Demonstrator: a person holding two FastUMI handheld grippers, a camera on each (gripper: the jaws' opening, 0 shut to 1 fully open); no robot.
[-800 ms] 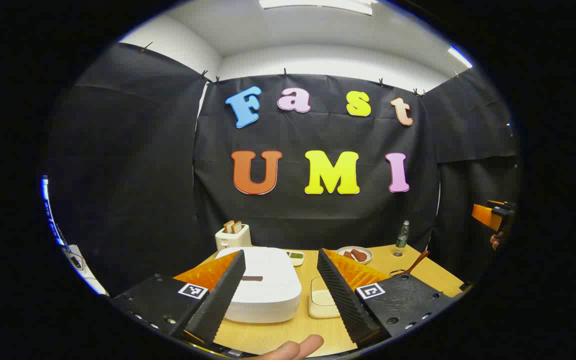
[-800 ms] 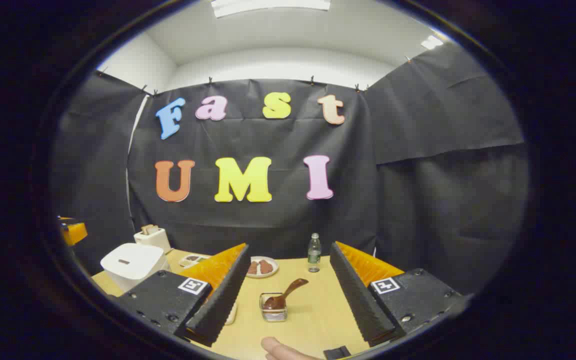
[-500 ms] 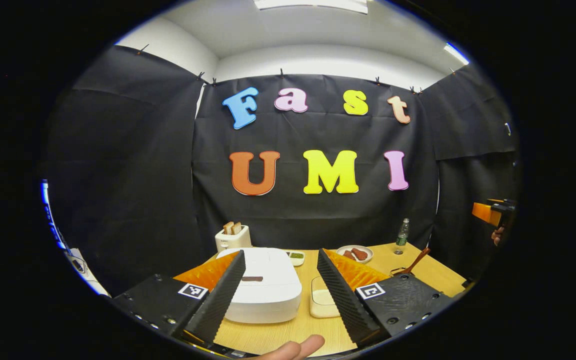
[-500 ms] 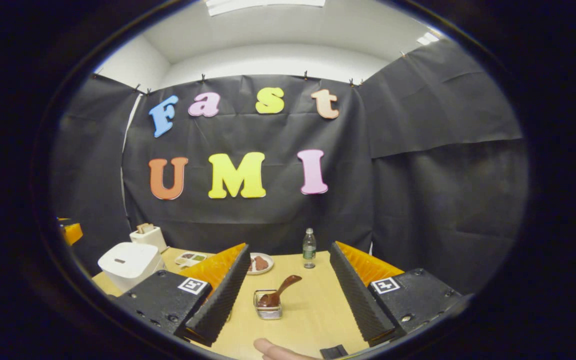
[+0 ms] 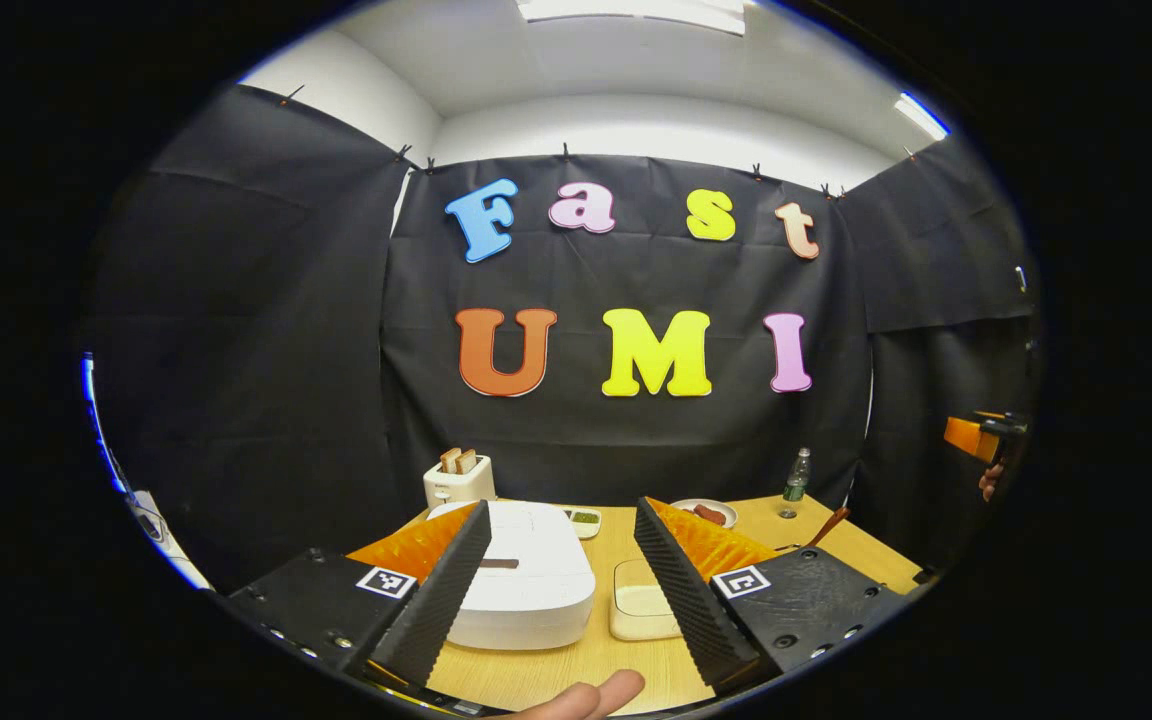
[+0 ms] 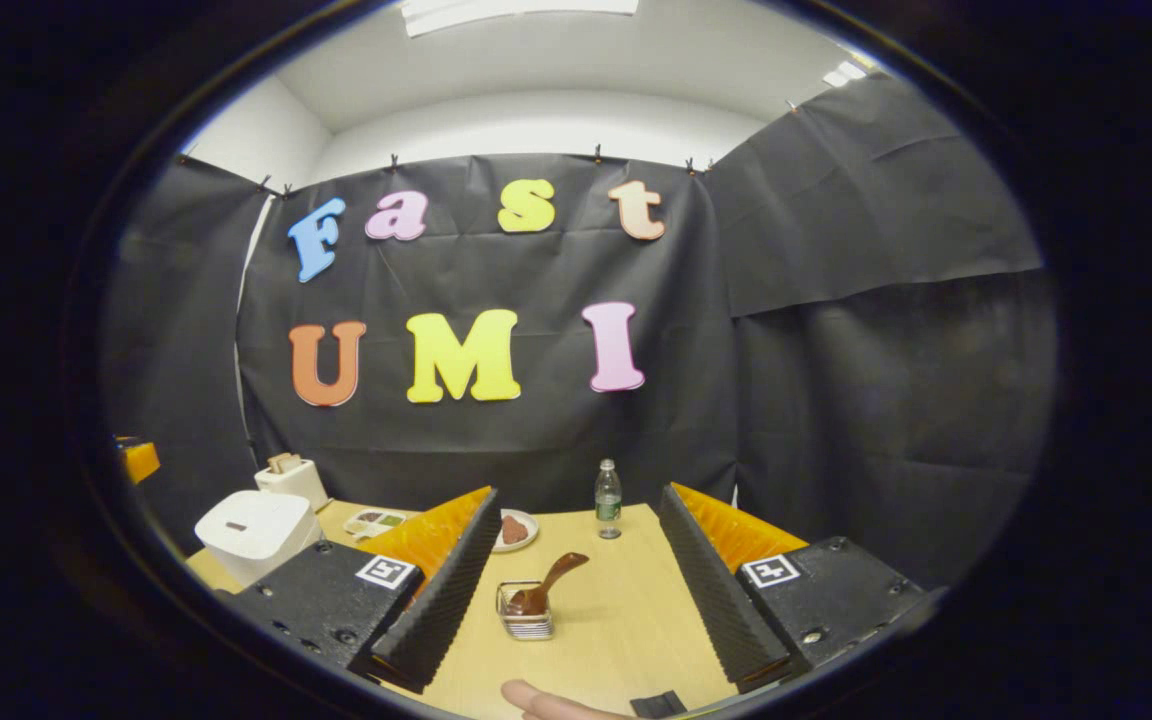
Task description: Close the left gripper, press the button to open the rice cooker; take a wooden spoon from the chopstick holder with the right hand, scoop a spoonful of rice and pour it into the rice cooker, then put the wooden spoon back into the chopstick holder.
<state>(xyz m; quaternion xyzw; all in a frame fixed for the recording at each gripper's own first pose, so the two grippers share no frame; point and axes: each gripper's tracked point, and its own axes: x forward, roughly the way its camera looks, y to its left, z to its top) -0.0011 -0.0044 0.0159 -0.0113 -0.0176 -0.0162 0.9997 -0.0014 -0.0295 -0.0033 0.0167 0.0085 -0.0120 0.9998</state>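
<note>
The closed white rice cooker sits ahead between the left gripper's spread fingers, the brown wooden spoon likewise between the open-fingered right gripper.

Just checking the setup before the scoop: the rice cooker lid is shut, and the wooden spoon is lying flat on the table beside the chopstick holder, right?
Not quite. The rice cooker lid is shut, but the wooden spoon is not flat on the table: the right gripper view shows it standing tilted inside the chopstick holder, handle leaning up and out.
</note>
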